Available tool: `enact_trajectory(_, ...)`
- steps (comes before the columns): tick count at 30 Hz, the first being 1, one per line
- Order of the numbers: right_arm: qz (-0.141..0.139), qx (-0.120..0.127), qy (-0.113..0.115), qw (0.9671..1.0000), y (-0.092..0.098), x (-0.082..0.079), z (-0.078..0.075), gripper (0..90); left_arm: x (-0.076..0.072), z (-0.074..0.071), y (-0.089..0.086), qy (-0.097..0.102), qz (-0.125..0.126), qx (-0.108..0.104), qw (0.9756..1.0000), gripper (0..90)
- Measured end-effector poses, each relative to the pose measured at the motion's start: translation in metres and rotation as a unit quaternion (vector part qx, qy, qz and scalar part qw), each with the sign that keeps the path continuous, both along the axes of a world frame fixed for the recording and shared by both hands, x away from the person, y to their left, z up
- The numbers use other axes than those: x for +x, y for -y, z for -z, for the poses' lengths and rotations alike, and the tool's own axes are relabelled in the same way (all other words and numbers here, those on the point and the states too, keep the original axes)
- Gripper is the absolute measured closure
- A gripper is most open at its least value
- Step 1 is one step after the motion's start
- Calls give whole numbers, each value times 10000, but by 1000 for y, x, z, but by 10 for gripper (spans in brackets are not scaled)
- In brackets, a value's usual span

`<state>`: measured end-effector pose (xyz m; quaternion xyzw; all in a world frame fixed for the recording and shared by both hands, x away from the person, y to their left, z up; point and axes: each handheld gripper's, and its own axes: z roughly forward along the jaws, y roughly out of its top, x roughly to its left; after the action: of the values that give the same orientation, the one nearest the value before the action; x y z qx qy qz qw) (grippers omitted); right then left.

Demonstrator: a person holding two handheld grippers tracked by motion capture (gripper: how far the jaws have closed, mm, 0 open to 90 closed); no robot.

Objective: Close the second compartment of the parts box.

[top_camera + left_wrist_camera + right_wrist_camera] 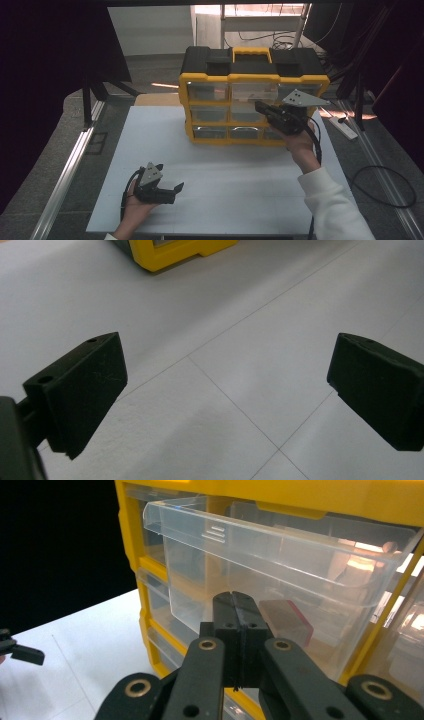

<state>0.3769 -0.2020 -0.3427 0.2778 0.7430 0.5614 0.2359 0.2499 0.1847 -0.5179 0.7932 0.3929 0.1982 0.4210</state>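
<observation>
- A yellow and black organizer box point(252, 95) with clear drawers stands at the far middle of the white surface point(225, 200), its black top carrying a yellow handle point(252, 52).
- The right hand-held gripper point(261, 107) is raised in front of the box, level with the middle row of drawers, toward the box's right side in the high view.
- In the right gripper view its jaws are pressed together, pad against pad, with nothing between them.
- Right behind those closed tips sits a clear drawer point(280, 575), pulled partway out of the yellow frame; whether the tips touch its front wall cannot be told.
- Inside the drawer, near its bottom, lies a flat dark block with a red edge point(287, 622).
- The left hand-held gripper point(177, 187) rests low near the front left of the surface, well apart from the box.
- In the left gripper view its jaws stand wide apart over bare white surface, holding nothing, with a yellow corner of the box point(175, 252) at the top edge.
- A white sleeve point(332, 205) covers the right forearm.
</observation>
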Motion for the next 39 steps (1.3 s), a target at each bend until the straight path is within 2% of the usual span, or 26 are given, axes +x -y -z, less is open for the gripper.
enact_trajectory(4,43,68,6,10000,-1,4,2,895,0,0,0,5,10,2,10000,27)
enact_trajectory(22,210,88,77,9997,-5,19,5,895,0,0,0,-2,6,-18,10000,27)
enact_trajectory(32,411,156,-21,9990,-6,31,11,895,0,0,-1,-3,6,-25,10000,28)
enact_trajectory(39,460,162,-39,9988,-8,33,12,895,1,-1,-1,-11,12,-60,10000,28)
